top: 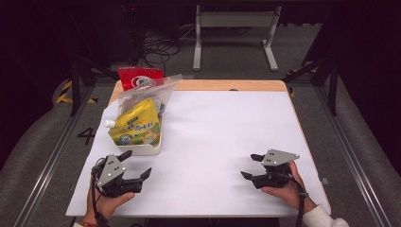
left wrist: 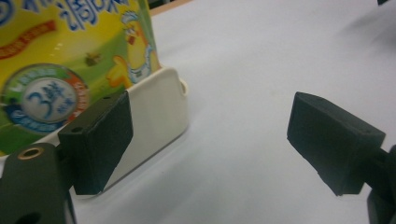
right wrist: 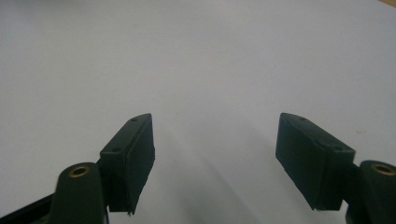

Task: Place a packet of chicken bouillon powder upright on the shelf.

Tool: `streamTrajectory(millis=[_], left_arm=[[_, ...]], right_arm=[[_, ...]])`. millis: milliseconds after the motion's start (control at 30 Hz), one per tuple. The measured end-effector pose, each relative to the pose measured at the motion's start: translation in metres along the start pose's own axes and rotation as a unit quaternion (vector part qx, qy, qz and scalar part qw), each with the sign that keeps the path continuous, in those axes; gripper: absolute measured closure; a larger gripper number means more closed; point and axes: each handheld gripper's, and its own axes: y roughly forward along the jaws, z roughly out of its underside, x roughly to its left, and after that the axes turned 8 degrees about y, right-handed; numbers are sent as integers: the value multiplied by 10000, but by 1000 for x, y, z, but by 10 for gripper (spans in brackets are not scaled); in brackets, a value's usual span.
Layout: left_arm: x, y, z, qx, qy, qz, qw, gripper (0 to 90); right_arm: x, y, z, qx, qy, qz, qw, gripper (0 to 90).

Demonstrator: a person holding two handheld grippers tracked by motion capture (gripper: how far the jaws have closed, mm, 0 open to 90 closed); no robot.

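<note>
A yellow-green spouted pouch (top: 137, 124) with a cartoon chick lies in a white tray (top: 142, 150) at the table's left. A clear plastic bag (top: 151, 92) and a red packet (top: 137, 75) lie behind it. My left gripper (top: 138, 163) sits low near the front left, just in front of the tray and open, with nothing between its jaws. In the left gripper view the left gripper (left wrist: 210, 135) has the tray's corner (left wrist: 159, 112) and the pouch (left wrist: 70, 56) close beyond its left pad. My right gripper (top: 248, 165) rests open at the front right. In the right gripper view the right gripper (right wrist: 212, 154) has bare white surface ahead.
A white sheet (top: 213, 132) covers the table, with a wooden strip (top: 227, 85) showing along the far edge. A grey metal stand (top: 234, 21) and cables sit on the floor beyond. A hand holds each gripper from the near edge.
</note>
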Motion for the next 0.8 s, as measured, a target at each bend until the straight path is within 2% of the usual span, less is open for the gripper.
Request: streamTrajectory(millis=[33,100,200,433,667,800], left_arm=[[-2,4,0,41,25,84,10000,147],[-7,11,0,171,134,88,9997,148],[-13,18,-1,242,238,261,9991,145],[-23,34,-3,393,296,634,9968,130],[-31,48,-4,552,461,839,9939,116],[-30,53,-3,614,449,952,9925,107]], right_arm=[[0,-1,0,-2,-21,22,10000,274],[0,-2,1,0,-98,117,9999,265],[-1,-5,2,-21,-90,214,9997,250],[-3,-12,6,-61,-69,357,9993,229],[-4,-18,11,-110,-12,463,9989,190],[-5,-24,15,-187,4,599,9980,158]])
